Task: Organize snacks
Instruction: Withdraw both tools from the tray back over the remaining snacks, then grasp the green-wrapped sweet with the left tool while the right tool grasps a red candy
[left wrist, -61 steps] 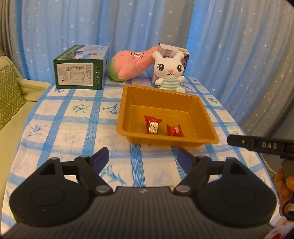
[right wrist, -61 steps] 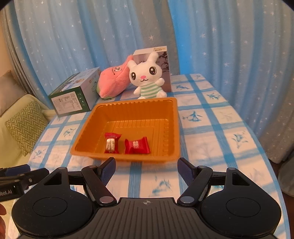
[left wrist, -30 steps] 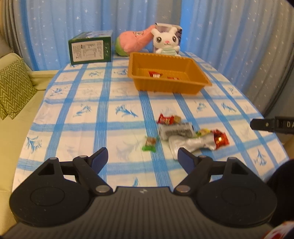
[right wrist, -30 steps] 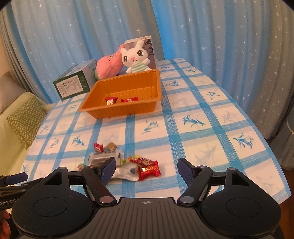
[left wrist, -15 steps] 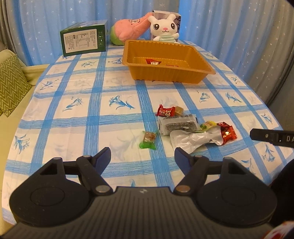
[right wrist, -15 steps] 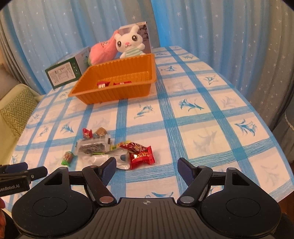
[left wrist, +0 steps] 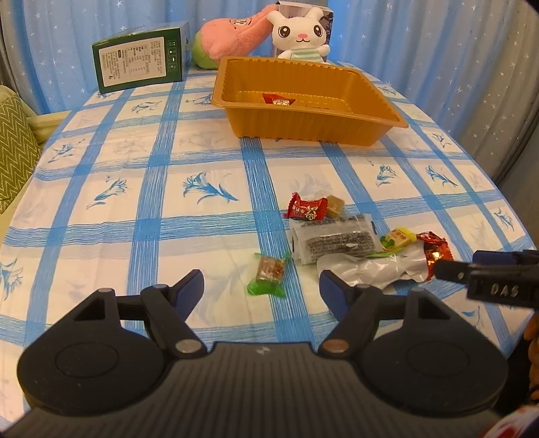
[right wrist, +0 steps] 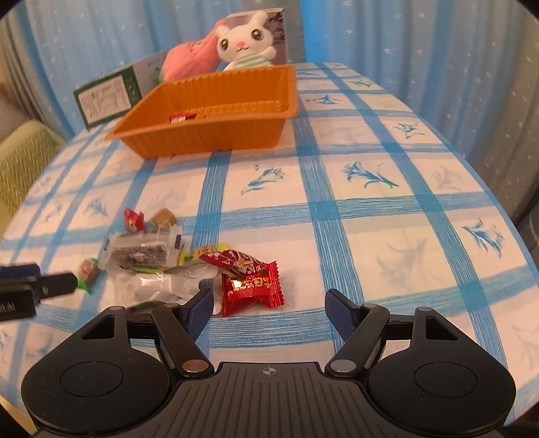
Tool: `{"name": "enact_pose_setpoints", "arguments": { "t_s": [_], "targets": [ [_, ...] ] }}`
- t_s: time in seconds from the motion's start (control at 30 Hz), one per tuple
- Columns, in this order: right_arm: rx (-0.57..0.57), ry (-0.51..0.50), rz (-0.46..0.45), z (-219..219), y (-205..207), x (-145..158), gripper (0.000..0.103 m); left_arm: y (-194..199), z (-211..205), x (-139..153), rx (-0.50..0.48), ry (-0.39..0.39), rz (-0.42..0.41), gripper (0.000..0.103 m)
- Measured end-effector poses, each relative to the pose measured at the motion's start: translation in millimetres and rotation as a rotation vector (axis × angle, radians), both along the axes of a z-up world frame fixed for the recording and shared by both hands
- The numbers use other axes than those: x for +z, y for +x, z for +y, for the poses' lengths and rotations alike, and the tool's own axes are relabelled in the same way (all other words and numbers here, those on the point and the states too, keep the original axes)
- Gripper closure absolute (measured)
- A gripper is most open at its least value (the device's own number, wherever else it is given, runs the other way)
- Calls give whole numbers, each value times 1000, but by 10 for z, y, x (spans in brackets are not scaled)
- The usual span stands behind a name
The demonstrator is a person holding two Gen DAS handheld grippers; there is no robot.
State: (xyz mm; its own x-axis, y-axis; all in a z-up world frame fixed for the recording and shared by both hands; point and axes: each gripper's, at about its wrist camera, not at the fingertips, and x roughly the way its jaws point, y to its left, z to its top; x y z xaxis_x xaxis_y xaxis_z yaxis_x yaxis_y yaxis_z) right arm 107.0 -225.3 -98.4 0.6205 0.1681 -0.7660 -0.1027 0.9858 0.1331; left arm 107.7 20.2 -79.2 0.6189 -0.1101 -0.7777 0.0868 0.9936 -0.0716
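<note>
**Both tongs over the loose snacks, nothing gripped**

My left gripper [left wrist: 261, 281] hangs with its blue-padded jaws spread and empty above the near part of the table covered in a blue-and-white checked cloth [left wrist: 101, 209]. Just beyond its tips lies the small green-ended wrapped candy [left wrist: 268, 274], apart from both pads.

My right gripper [right wrist: 267, 303] is likewise spread wide, pinching nothing. The shiny red square candy packet [right wrist: 252, 288] lies just beyond its left pad, in the gap between the jaws, untouched as far as I can see.

The rest of the snack pile sits beside these: a clear flat packet with dark contents [left wrist: 337, 239], a crumpled silver wrapper [left wrist: 374, 269], a small yellow-green sweet [left wrist: 397, 237] and a red twist-wrapped candy [left wrist: 307, 209] with a brown cube [left wrist: 335, 205] touching it.

Farther off stands the orange ribbed plastic tray [left wrist: 303, 124], holding red-wrapped pieces. Behind it are a white plush rabbit [left wrist: 301, 35], a pink plush toy [left wrist: 232, 32] and a green printed carton [left wrist: 139, 62].
</note>
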Motion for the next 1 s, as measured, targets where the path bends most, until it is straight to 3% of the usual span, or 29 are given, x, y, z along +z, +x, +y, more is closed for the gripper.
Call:
{"name": "enact_pose_setpoints", "arguments": {
  "t_s": [0.27,0.5,0.6,0.63,0.67,0.87,1.0],
  "targets": [
    [91,-102,-53,172,51,-146,41,79,-30,-95,-12,-4,6,30],
    [107,-111,-57,186,105,-178,50,91,-50,-171,-29,0,9,30],
    [120,-111,-56,196,113,-167,66,88,-51,-198,-34,-2,9,30],
    [120,-113,-57,197,110,-159,77,89,-51,-206,-37,-3,8,31],
    [117,-112,-57,193,109,-153,80,91,-56,-211,-41,0,8,33],
    [84,-102,-59,138,87,-132,80,128,-109,-244,-71,31,-3,53],
    [72,-104,-57,104,89,-125,80,180,-156,-252,-90,49,-13,58]
  ]
}}
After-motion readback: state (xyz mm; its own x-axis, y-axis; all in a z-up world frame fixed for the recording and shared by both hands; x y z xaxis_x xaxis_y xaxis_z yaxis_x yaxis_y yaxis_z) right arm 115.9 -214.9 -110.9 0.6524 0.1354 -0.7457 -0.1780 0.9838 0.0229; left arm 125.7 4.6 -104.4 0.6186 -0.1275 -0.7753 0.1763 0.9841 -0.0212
